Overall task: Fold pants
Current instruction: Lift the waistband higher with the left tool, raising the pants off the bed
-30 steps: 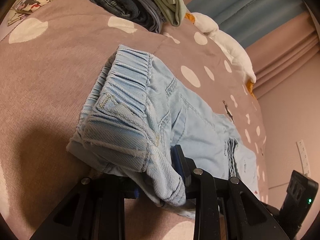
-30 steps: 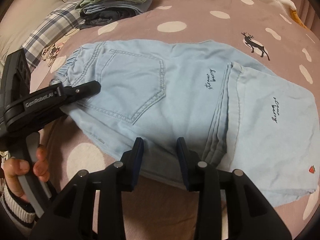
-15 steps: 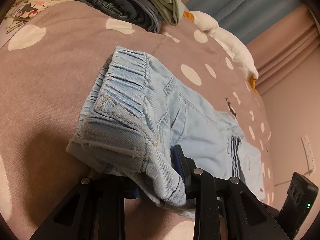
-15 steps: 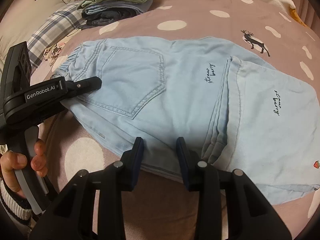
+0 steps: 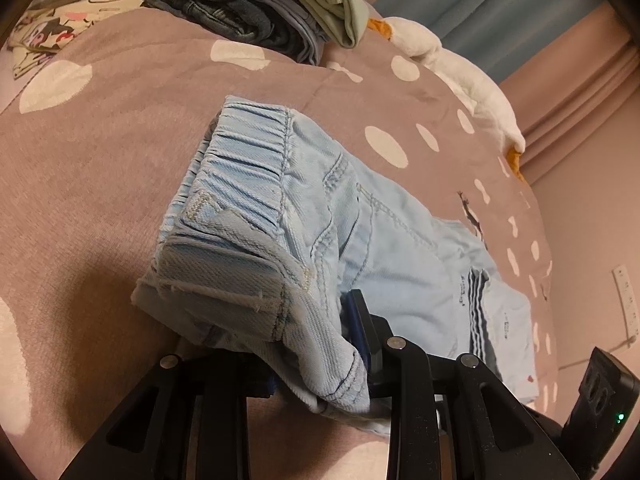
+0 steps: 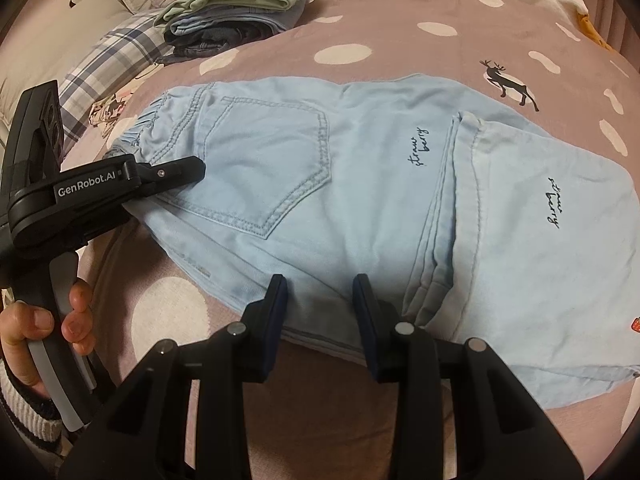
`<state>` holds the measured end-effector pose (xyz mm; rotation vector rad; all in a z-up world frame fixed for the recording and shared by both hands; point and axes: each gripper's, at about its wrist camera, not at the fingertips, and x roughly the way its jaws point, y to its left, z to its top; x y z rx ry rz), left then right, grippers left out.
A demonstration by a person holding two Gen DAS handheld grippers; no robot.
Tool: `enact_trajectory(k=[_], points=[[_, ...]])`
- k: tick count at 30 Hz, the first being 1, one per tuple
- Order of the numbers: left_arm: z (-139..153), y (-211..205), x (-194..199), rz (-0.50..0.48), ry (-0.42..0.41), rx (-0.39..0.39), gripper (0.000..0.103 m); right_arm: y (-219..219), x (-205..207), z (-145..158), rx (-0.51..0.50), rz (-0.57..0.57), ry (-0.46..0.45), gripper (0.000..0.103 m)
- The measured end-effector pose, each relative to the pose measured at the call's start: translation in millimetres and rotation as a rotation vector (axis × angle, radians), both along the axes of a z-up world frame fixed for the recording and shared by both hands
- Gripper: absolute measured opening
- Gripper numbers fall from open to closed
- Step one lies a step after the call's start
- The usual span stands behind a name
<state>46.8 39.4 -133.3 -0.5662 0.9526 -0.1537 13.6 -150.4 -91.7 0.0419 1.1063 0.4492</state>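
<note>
Light blue denim pants (image 6: 360, 184) lie flat on a mauve polka-dot bedspread (image 6: 400, 12), back pocket up, with the legs folded over at the right. In the left wrist view the elastic waistband (image 5: 248, 168) is bunched up and lifted. My left gripper (image 5: 316, 360) is shut on that bunched corner of the pants (image 5: 400, 248). The right wrist view shows the left gripper (image 6: 176, 172) at the waistband, held by a hand (image 6: 40, 320). My right gripper (image 6: 320, 304) hovers over the pants' near edge, jaws apart, with flat fabric showing between them.
A stack of folded clothes (image 6: 236, 12) sits at the far end of the bed, also in the left wrist view as the stack (image 5: 272, 12). A plaid pillow (image 6: 112, 52) lies left of it. A white plush (image 5: 460, 80), curtains (image 5: 520, 8) and a wall socket (image 5: 626, 300) line the far side.
The left gripper has tilted slightly while keeping its hold on the waistband. The pants have barely shifted, and the right gripper stays put with the same gap.
</note>
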Motion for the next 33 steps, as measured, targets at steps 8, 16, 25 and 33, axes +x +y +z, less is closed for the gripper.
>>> enact_trajectory(k=[8,16,25,33], points=[[9,-6,-3,0.012,-0.017,0.034,0.030,-3,-1,-1,0.028,-0.001,-0.010,0.036],[29,-19,-9,-0.005,-0.070,0.109,0.030,-6,-3,-1,0.051,-0.003,-0.018,0.036],[53,-34,-13,-0.029,-0.136,0.191,0.030,-17,-3,3,0.134,-0.059,-0.002,0.035],[71,-52,-17,-0.054,-0.186,0.245,0.030,-40,-7,25,0.243,-0.120,-0.054,0.050]])
